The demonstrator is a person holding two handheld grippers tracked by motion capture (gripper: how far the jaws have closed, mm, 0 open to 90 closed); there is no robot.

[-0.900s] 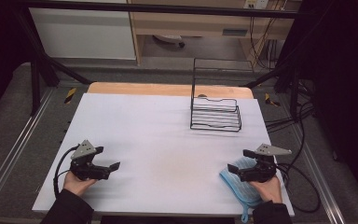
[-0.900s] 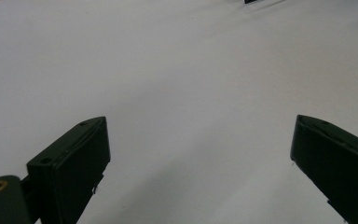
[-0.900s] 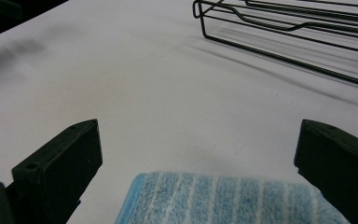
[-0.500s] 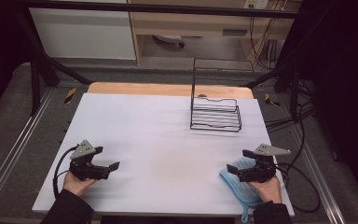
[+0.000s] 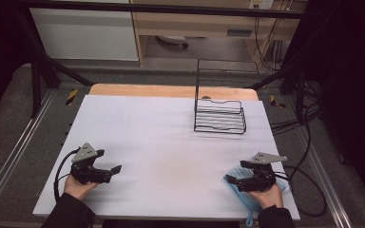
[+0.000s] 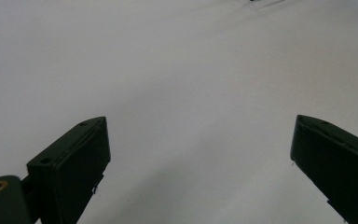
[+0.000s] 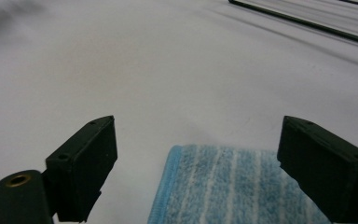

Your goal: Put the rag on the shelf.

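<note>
My left gripper (image 5: 109,161) rests low over the white table sheet (image 5: 161,137) at the near left, held in a hand. In the left gripper view its gripper (image 6: 200,154) stands open, with bare sheet between the jaws. My right gripper (image 5: 234,172) sits at the near right over a blue striped cloth (image 5: 245,202) that lies flat on the sheet. In the right gripper view the cloth (image 7: 223,186) lies between and below the wide-apart jaws of that gripper (image 7: 196,158), and neither jaw touches it.
A black wire rack (image 5: 219,114) with a tall back frame stands at the far right of the table. A wooden strip (image 5: 171,90) runs along the far edge. Cables (image 5: 299,123) hang off the right side.
</note>
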